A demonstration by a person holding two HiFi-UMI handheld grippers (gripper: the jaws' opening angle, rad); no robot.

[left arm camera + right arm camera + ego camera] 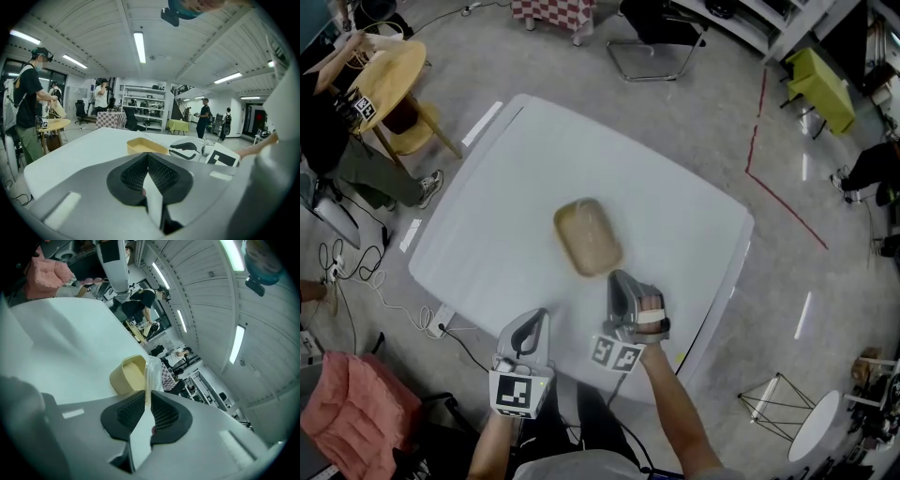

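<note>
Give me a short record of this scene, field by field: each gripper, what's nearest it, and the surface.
Left gripper: jaws together, nothing between them, over the table's near edge
Right gripper: jaws closed on what looks like a thin clear film, close to the tray's near end
Tray: tan, oblong, empty, mid-table
Table: white, rounded corners
Background: round wooden table
</note>
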